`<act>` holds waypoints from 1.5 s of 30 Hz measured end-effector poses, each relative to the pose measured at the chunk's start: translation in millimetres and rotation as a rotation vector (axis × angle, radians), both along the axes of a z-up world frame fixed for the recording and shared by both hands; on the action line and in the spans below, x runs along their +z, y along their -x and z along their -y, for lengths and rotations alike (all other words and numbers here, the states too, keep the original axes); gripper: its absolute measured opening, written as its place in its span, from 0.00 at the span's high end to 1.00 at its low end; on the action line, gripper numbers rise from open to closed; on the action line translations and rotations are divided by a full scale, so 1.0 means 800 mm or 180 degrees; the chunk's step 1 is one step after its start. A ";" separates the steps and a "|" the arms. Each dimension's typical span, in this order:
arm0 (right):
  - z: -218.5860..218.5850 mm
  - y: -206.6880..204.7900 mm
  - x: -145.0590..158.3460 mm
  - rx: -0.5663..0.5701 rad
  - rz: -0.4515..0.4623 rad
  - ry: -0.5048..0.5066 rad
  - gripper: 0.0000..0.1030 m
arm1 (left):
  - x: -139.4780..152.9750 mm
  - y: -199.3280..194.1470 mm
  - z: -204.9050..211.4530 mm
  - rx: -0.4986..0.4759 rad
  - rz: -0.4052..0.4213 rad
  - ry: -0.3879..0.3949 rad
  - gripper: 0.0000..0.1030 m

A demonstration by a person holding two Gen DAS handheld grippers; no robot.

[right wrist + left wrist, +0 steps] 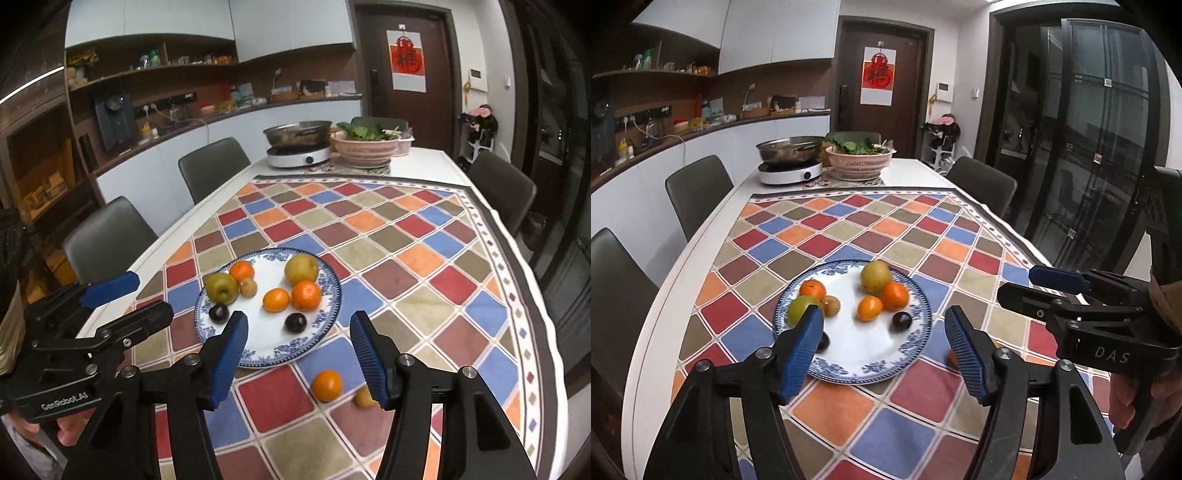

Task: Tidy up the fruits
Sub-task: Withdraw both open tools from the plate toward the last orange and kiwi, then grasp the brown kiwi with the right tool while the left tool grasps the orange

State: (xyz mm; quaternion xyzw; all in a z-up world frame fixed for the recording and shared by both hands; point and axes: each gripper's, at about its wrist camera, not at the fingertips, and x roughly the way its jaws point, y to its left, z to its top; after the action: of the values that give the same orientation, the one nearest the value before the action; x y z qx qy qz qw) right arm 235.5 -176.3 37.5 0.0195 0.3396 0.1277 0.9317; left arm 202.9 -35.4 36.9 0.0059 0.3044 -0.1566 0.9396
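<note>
Lettering on grippers reads "DAS" [1112, 356] and "GenRobot.AI" [64, 402].

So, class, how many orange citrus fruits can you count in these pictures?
4. Three sit on the blue-patterned plate: one at the back, two near the middle. One lies on the tablecloth beside the plate. None looks hidden.
</note>
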 end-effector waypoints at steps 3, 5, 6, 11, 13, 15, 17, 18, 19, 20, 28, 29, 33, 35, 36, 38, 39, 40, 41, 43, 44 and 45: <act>0.010 0.012 0.005 -0.0052 0.0051 0.0022 0.43 | 0.003 0.013 0.008 -0.0017 0.0038 0.0010 0.31; 0.018 0.020 0.007 -0.0088 0.0081 0.0032 0.43 | 0.005 0.021 0.016 -0.0022 0.0075 -0.0015 0.28; 0.022 0.024 0.007 -0.0106 0.0094 0.0040 0.43 | 0.004 0.025 0.020 -0.0035 0.0098 -0.0030 0.27; 0.041 0.040 0.007 -0.0172 0.0139 0.0097 0.43 | -0.002 0.036 0.039 -0.0076 0.0096 -0.0081 0.26; 0.048 0.046 0.004 -0.0193 0.0149 0.0138 0.43 | -0.006 0.039 0.046 -0.0099 0.0095 -0.0104 0.26; 0.054 0.051 0.001 -0.0205 0.0160 0.0179 0.43 | -0.011 0.041 0.053 -0.0125 0.0093 -0.0141 0.26; 0.061 0.055 -0.003 -0.0202 0.0145 0.0214 0.43 | -0.017 0.042 0.060 -0.0168 0.0081 -0.0160 0.26; 0.064 0.056 -0.006 -0.0197 0.0139 0.0225 0.43 | -0.019 0.042 0.064 -0.0190 0.0078 -0.0172 0.26; 0.065 0.058 -0.009 -0.0193 0.0129 0.0242 0.43 | -0.022 0.042 0.068 -0.0220 0.0075 -0.0195 0.26; 0.068 0.059 -0.012 -0.0177 0.0115 0.0266 0.43 | -0.024 0.042 0.070 -0.0235 0.0078 -0.0208 0.26; 0.073 0.057 -0.037 0.0023 0.0017 0.0509 0.43 | -0.045 0.034 0.091 -0.0427 0.0051 -0.0354 0.26; 0.072 0.056 -0.040 0.0056 0.0008 0.0534 0.43 | -0.049 0.032 0.093 -0.0462 0.0046 -0.0376 0.26; 0.069 0.049 -0.053 0.0206 -0.0041 0.0631 0.43 | -0.066 0.019 0.101 -0.0605 -0.0011 -0.0470 0.27; 0.067 0.046 -0.062 0.0274 -0.0072 0.0671 0.43 | -0.072 0.013 0.103 -0.0668 -0.0044 -0.0473 0.27; 0.066 0.044 -0.067 0.0304 -0.0086 0.0683 0.43 | -0.075 0.007 0.105 -0.0715 -0.0067 -0.0478 0.27; 0.065 0.041 -0.077 0.0347 -0.0116 0.0686 0.44 | -0.079 0.000 0.109 -0.0809 -0.0067 -0.0529 0.28; 0.064 0.039 -0.081 0.0375 -0.0137 0.0685 0.44 | -0.081 -0.002 0.112 -0.0841 -0.0060 -0.0553 0.28; 0.063 0.038 -0.085 0.0408 -0.0154 0.0685 0.44 | -0.084 -0.006 0.115 -0.0899 -0.0053 -0.0590 0.28; 0.062 0.036 -0.088 0.0434 -0.0159 0.0689 0.44 | -0.086 -0.008 0.116 -0.0944 -0.0053 -0.0616 0.29; 0.061 0.032 -0.094 0.0486 -0.0169 0.0705 0.44 | -0.094 -0.015 0.120 -0.1052 -0.0077 -0.0683 0.33; 0.060 0.030 -0.096 0.0507 -0.0172 0.0713 0.44 | -0.099 -0.018 0.122 -0.1110 -0.0094 -0.0719 0.35; 0.059 0.027 -0.099 0.0528 -0.0169 0.0727 0.44 | -0.102 -0.020 0.123 -0.1142 -0.0107 -0.0733 0.35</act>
State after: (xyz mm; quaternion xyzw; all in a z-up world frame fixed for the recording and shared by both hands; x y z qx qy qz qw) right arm 213.8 -223.5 -41.3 -0.1115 0.3769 0.1643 0.9047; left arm 218.6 -134.1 -44.6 0.1646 0.3299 -0.2857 0.8846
